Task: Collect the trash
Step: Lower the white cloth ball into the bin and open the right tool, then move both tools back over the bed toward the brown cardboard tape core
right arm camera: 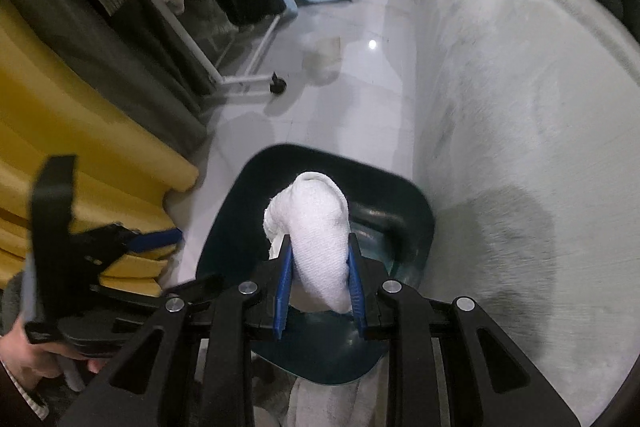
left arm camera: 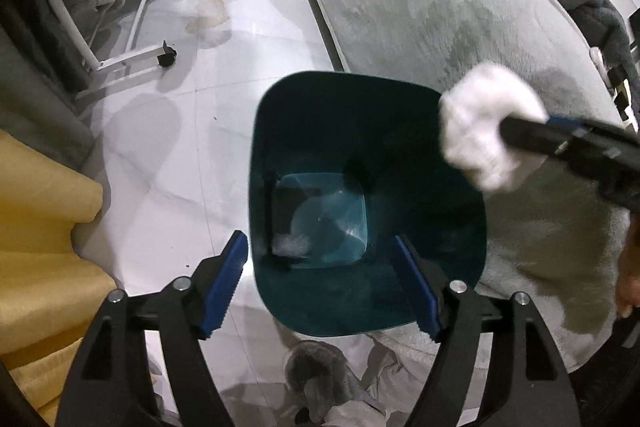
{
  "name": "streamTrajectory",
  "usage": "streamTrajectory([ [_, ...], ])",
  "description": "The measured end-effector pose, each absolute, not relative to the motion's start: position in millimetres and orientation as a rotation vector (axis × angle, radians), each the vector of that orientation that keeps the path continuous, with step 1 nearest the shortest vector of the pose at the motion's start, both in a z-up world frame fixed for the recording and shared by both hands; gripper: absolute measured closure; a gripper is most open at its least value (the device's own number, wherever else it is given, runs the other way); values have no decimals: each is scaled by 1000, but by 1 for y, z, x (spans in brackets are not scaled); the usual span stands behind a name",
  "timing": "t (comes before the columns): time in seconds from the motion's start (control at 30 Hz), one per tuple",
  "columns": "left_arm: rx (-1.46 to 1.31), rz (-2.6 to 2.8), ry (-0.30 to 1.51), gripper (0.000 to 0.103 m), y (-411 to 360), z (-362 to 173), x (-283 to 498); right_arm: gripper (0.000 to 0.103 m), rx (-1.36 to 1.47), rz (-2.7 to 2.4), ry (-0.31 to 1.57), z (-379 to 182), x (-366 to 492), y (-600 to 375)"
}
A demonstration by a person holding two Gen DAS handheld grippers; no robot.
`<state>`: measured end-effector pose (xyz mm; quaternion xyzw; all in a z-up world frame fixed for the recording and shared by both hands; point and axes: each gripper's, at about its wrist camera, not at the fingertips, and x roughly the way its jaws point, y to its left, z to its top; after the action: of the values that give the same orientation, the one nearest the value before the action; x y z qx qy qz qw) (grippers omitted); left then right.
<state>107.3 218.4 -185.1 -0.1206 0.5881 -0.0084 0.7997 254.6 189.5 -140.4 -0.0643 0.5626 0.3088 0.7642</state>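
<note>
A dark teal waste bin [left arm camera: 352,83] stands on the pale floor, seen from above. At its bottom lies a small white scrap [left arm camera: 294,245]. My left gripper [left arm camera: 320,255] hangs open over the bin's near side, with nothing between its blue pads. My right gripper [right arm camera: 320,243] is shut on a crumpled white tissue wad [right arm camera: 316,223] above the bin's [right arm camera: 320,153] mouth. In the left wrist view that wad [left arm camera: 484,123] hovers over the bin's far right rim, on the tip of the right gripper [left arm camera: 516,135].
A grey plush rug [left arm camera: 440,7] borders the bin on the right. Yellow cushions [left arm camera: 40,227] lie to the left. A white rack foot with a black caster [left arm camera: 166,57] stands farther back. Grey cloth [left arm camera: 316,371] lies in front of the bin. A person's hand [right arm camera: 36,351] holds the left tool.
</note>
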Motion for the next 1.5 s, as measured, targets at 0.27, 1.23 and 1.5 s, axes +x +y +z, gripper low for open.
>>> streamTrajectory([
  [0.27, -260, -5, 1166, 27, 232, -162, 100, 77, -188, 654, 1310, -179, 251, 208],
  [1.23, -162, -20, 553, 42, 190, -10, 77, 30, -175, 720, 1134, -135, 237, 179],
  [1.5, -145, -102, 466, 38, 146, 16, 84, 22, -208, 727, 930, -81, 223, 133],
])
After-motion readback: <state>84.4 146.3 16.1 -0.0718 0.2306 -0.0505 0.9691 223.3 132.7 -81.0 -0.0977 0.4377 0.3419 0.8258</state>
